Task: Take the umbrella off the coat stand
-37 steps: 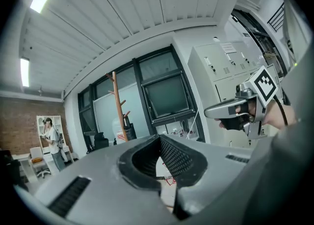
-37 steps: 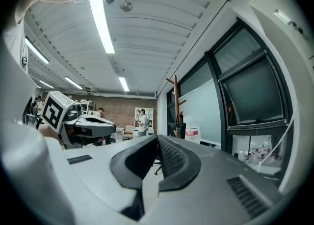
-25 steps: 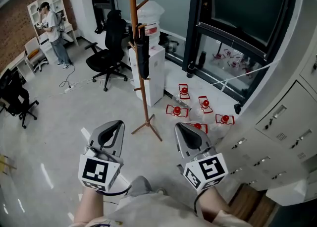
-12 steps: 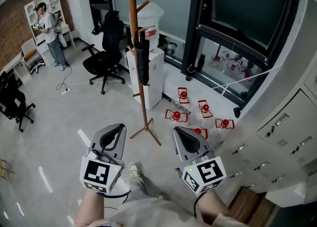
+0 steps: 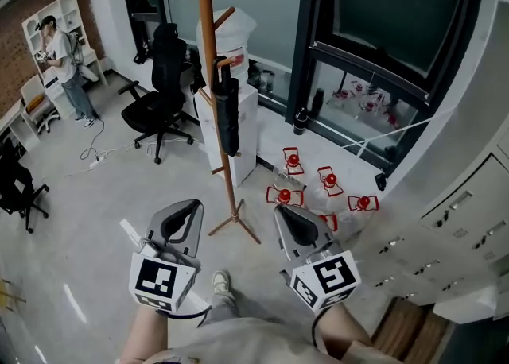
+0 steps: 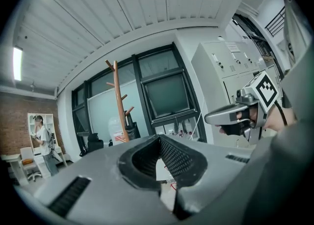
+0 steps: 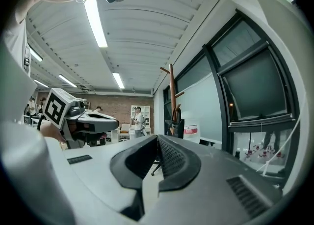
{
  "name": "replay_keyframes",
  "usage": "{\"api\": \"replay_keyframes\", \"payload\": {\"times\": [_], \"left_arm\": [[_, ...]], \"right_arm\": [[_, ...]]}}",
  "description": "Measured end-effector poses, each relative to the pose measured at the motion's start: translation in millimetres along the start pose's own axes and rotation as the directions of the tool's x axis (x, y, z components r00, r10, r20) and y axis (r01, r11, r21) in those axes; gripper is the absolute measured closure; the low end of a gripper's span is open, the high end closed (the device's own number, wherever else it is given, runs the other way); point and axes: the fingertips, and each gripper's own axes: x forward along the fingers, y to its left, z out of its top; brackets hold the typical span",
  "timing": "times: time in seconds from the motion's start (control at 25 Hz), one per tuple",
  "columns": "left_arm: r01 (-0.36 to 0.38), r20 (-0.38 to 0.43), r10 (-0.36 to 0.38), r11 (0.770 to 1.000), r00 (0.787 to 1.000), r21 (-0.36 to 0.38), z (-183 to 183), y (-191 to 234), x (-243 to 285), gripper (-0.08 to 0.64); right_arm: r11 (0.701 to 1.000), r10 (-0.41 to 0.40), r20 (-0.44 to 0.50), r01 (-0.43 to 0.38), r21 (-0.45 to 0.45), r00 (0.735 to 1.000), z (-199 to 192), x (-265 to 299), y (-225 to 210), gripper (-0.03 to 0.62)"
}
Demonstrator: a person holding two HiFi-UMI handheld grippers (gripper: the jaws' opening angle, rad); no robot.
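Observation:
A tall wooden coat stand rises from the grey floor ahead of me. A folded black umbrella hangs upright from one of its pegs, beside the pole. My left gripper and right gripper are held side by side, level, short of the stand's feet. Both are shut with nothing between the jaws. In the left gripper view the coat stand shows beyond the shut left gripper, with the umbrella dark beside it. The right gripper view shows the stand and umbrella past the shut right gripper.
A white water dispenser stands just behind the stand. Black office chairs are to its left. Several red items lie on the floor by the dark window. Grey lockers line the right. A person stands far left.
I have stepped closer: the coat stand and umbrella now sit nearer and more central. Both grippers moved forward with me, side by side, and stayed shut.

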Motion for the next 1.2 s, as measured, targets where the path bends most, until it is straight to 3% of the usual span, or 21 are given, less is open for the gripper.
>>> {"api": "replay_keyframes", "payload": {"times": [0.6,1.2], "left_arm": [[0.076,-0.009,-0.076,0.997,0.997,-0.010,-42,108,99,0.551],[0.206,0.034,-0.207,0.978,0.978,0.014,-29,186,181,0.551]], "right_arm": [[0.999,-0.042,-0.037,0.043,0.012,0.998,-19,147,-25,0.584],[0.987,-0.157,-0.013,0.157,0.014,0.987,3,240,-53,0.584]]}}
